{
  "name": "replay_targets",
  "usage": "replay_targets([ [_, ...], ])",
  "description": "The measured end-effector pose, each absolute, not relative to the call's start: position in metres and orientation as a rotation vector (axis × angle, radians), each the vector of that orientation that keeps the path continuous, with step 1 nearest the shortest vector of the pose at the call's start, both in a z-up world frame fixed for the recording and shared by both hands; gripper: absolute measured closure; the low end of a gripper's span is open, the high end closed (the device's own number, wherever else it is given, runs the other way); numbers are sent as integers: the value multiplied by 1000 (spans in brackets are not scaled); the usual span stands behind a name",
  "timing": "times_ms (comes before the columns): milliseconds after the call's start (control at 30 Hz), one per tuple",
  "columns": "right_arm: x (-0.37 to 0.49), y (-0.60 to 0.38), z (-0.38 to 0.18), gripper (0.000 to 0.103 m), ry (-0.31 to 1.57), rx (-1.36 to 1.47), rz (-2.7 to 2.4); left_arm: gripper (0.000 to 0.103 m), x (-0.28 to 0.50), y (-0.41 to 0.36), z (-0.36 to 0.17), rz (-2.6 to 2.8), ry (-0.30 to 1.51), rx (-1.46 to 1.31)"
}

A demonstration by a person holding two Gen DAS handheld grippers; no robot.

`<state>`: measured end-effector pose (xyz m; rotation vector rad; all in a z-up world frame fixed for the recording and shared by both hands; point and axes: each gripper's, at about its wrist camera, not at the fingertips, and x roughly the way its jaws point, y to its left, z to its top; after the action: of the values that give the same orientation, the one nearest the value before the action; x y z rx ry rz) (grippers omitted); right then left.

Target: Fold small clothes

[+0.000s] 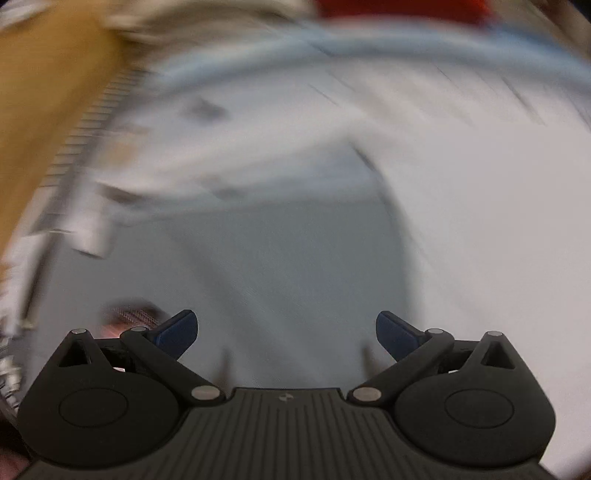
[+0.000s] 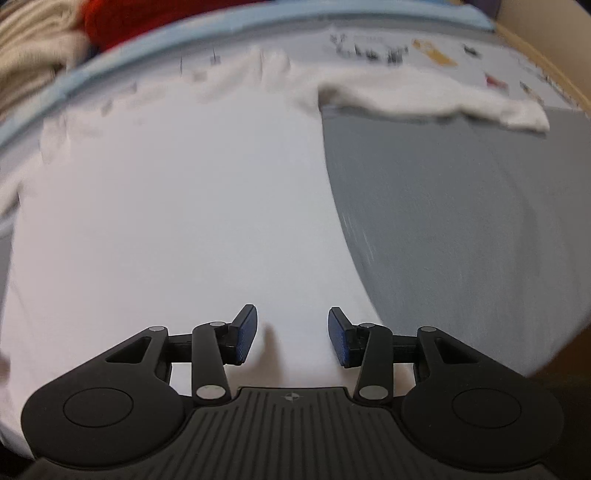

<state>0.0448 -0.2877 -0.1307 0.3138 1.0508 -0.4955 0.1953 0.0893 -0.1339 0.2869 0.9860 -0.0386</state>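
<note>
No containers visible in either view. Both views motion-blurred, left one badly.

White garment (image 2: 177, 206) lies spread flat on the grey mat (image 2: 461, 229), which covers the table. One sleeve (image 2: 436, 101) sticks out to the right at the far end, lying across the mat. A light-blue border (image 2: 229, 27) runs along the far edge of the mat; beyond it a red cloth (image 2: 155, 13) and a beige cloth (image 2: 33, 40), piled loosely, details too blurred.

Right claw (image 2: 291, 334): jaws parted partway, nothing between the pads. It hangs directly over the near part of the garment, just inside its right edge; contact with the fabric can't be judged.

Left claw (image 1: 286, 334): jaws spread wide, empty. It's over bare mat (image 1: 288, 266), with the garment (image 1: 480, 221) off to its right and ahead. The garment's edge curves past the right fingertip, apart from it. Wooden surface (image 1: 40, 110) on the far left.
</note>
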Motion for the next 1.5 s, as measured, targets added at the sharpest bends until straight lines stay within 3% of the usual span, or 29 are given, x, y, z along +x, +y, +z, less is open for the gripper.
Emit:
replay_targets([
  [167,76,-267,-118,55,1009,232,-420,0,295,182,-106,271,869,-81],
  [367,85,-247,-129,55,1038,281,-357,4,367,295,-140,329,930,-634],
  [467,89,-237,-138,55,1097,235,-352,4,387,314,-156,265,951,-795],
  [500,92,-234,-142,55,1109,226,-356,9,398,319,-162,268,964,-800],
  [533,97,-234,-145,55,1120,220,-362,19,407,320,-167,300,968,-777],
  [567,101,-232,-149,55,1129,217,-368,68,418,321,-172,337,973,-728],
  [600,104,-231,-151,55,1138,215,-373,98,426,323,-178,370,1001,-687],
  [633,106,-231,-152,55,1141,215,-373,100,431,329,-181,400,1006,-686],
  [833,117,-227,-157,55,1118,177,-326,100,411,351,-135,387,724,-771],
  [1000,114,-232,-163,55,1124,204,-316,100,420,325,-140,412,804,-650],
  [1100,108,-240,-160,55,1103,195,-301,100,419,300,-117,372,769,-616],
  [1300,89,-266,-154,55,1055,232,-318,100,415,148,-17,-14,631,-511],
  [1433,74,-288,-150,55,1029,279,-354,98,372,1,3,-348,612,-428],
  [1467,70,-294,-149,55,1024,289,-364,87,357,-37,-5,-432,635,-400],
  [1500,66,-300,-149,55,1020,295,-374,53,344,-66,-17,-495,672,-373],
])
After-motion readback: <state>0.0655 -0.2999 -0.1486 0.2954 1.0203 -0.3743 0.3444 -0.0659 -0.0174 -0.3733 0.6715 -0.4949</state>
